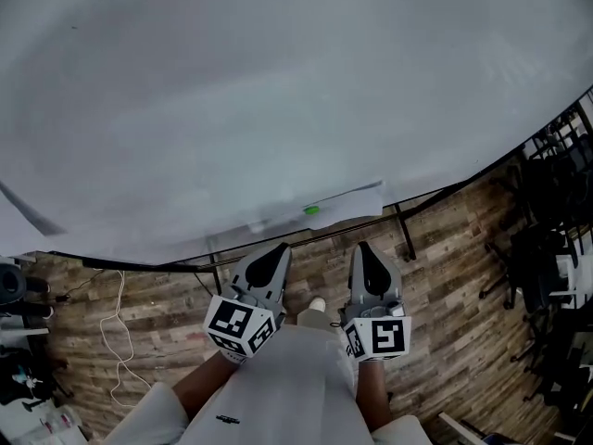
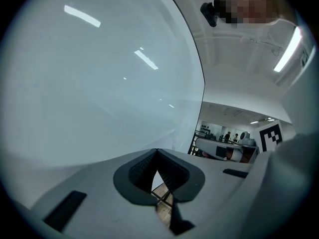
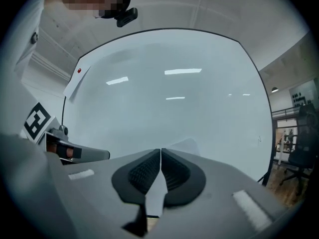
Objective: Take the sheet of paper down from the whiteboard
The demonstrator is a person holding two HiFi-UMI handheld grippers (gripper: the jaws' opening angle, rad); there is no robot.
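The whiteboard point(image 1: 278, 82) fills the top of the head view and most of both gripper views. A white sheet of paper point(image 3: 76, 82) hangs at the board's upper left corner under a small red magnet point(image 3: 79, 70). A pale slanted strip point(image 1: 30, 213) at the board's left edge may be that same sheet. My left gripper point(image 1: 278, 250) and right gripper point(image 1: 363, 248) are side by side low in front of the board, below its tray point(image 1: 343, 198). Both are shut with nothing between the jaws. Both are far from the paper.
A green marker point(image 1: 311, 210) lies on the tray. The board's black stand legs point(image 1: 405, 235) rest on the wooden floor point(image 1: 454, 286). A white cable point(image 1: 116, 341) trails at the left, near shelves of small items point(image 1: 18, 378). Black chairs point(image 1: 556, 248) stand at the right.
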